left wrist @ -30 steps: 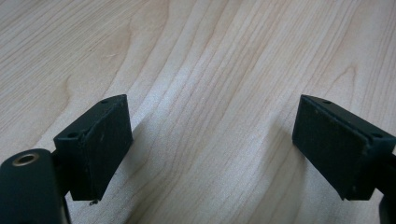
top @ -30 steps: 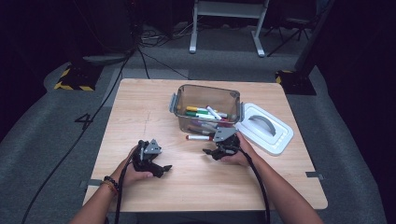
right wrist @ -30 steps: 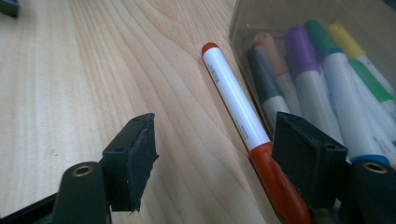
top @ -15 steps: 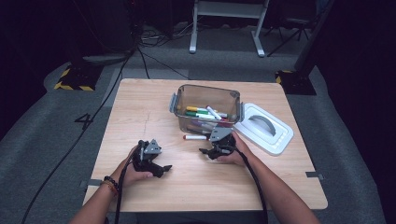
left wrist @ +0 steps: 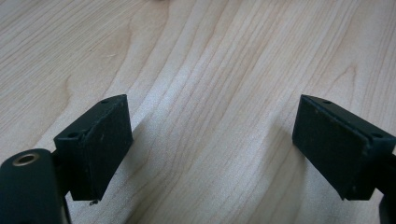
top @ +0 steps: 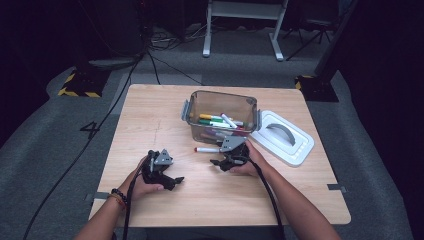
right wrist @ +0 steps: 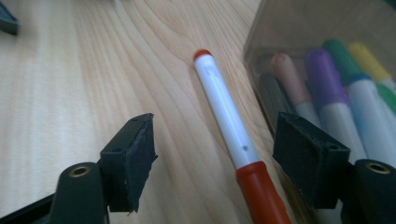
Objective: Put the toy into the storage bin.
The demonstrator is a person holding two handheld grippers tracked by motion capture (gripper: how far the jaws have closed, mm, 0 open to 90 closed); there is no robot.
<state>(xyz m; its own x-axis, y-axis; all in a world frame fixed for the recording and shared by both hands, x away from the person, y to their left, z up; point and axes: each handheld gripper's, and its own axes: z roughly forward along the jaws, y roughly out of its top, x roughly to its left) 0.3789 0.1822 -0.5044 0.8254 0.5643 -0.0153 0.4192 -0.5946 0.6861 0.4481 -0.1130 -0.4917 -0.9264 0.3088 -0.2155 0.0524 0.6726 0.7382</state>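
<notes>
A person is working two tools at a wooden desk (top: 150, 115), with the clear marker bin (top: 220, 102) as the landmark. Nearest the camera and well to the near left of the bin, the left hand-held gripper (top: 172, 180) is resting on bare wood, jaws standing wide with nothing between them. Just in front of the bin's near wall, the right hand-held gripper (top: 216, 162) is straddling a red-capped marker (right wrist: 226, 121) lying on the desk beside the bin; its jaws, having just been opening, are parted about halfway and not pressing on the barrel. Beyond, coloured markers (top: 220, 122) are lying inside the bin, and a white lid (top: 282, 137) is sitting just to its right.

The risk, as it looks: the far jaw is crowding the bin wall and could snag it on closing, or the round barrel could roll aside and slip the pinch.

Compared with a second ago, the right tool is sitting slightly nearer the marker; the left one, the bin and the lid are lying as they did.
</notes>
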